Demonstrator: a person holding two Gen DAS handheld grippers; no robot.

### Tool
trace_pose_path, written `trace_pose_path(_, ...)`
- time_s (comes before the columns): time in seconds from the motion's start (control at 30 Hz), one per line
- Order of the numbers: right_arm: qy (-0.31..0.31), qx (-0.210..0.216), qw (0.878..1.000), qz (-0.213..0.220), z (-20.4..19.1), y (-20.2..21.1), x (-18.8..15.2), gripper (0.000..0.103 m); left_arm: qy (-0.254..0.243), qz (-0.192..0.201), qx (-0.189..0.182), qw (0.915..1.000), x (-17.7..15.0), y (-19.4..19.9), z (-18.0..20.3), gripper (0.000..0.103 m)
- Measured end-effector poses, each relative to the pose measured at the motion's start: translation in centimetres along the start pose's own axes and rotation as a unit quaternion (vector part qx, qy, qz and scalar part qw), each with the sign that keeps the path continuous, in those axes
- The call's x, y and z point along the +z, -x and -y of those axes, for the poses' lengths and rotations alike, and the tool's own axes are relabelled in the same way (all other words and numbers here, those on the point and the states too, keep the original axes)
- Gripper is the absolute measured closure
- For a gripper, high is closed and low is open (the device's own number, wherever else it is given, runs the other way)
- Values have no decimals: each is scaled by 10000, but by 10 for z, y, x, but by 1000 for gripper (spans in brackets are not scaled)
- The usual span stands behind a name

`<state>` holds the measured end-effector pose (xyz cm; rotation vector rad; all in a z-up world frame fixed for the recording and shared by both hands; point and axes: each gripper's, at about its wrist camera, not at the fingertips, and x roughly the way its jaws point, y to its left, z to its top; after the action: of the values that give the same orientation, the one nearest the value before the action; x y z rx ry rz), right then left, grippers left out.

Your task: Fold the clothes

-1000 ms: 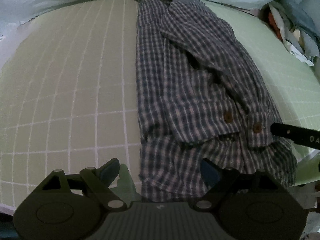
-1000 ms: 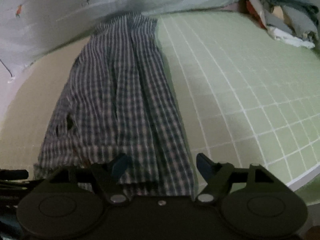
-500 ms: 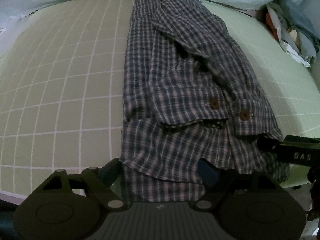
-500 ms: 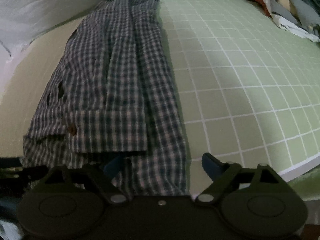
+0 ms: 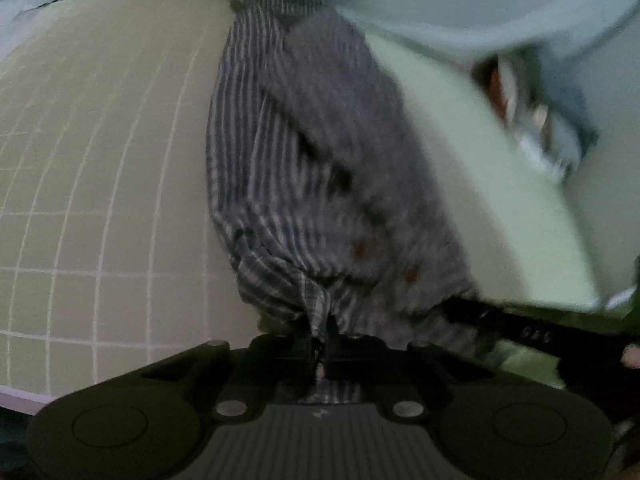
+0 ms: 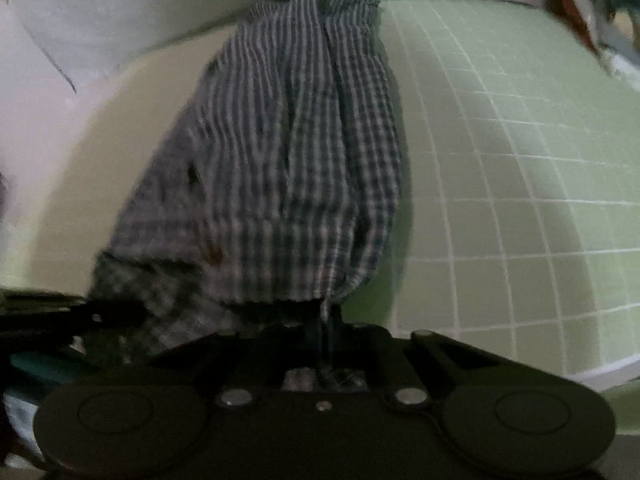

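Left wrist view, blurred: the left gripper (image 5: 320, 344) sits at bottom centre, its two fingers closed tight on the near hem of a checked shirt (image 5: 320, 160). The shirt runs as a long narrow strip from the fingers up the middle of the frame to the upper centre, its sleeves laid in over the body and two brown buttons showing lower right of centre. It lies on a green gridded mat (image 5: 100, 200). A heap of other clothes (image 5: 532, 120) sits at upper right. The other tool reaches in from the lower right edge, meeting the hem's right corner. Right wrist view: the right gripper (image 6: 326, 332) at bottom centre is likewise pinched shut on the hem, near its right corner, with the shirt stretching away up the centre. By my judgement, the step in hand is the crosswise fold: both near corners are held, ready to carry the hem toward the collar. That move calls for lifting both corners level and together, so the tucked sleeves do not slide out.
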<state>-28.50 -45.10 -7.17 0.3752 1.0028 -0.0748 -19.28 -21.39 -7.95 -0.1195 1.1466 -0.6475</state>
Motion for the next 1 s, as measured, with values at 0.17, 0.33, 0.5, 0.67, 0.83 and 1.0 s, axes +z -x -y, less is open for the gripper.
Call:
trace_pose_path(0.17,-266,640,9971,304,15,22,31,100,668,626,-456,9948,28,22,15,100)
trace_pose_path(0.33,-548,1193,9890,686,41,35,75,100,1152,1238,-543,9841,59,25,29,100)
trace_pose_path(0.5,-978,1479,9805,844,63,20,115,101,1684,1501,-448,9732,86,27,15,100)
trace_pose_path(0.67,-1180,1451,9784,882,62,-2,146,101,1892,1478,-404,9699,120,14,-3,100)
trace_pose_path(0.83,-1467,1346,9763,848,64,-34,182,101,2063,1349,-447,9681,168,-16,-30,100)
trace_pose_path(1.0,-1577,1197,9771,781,68,-76,225,100,2226,1032,-129,9693,224,-60,-51,92)
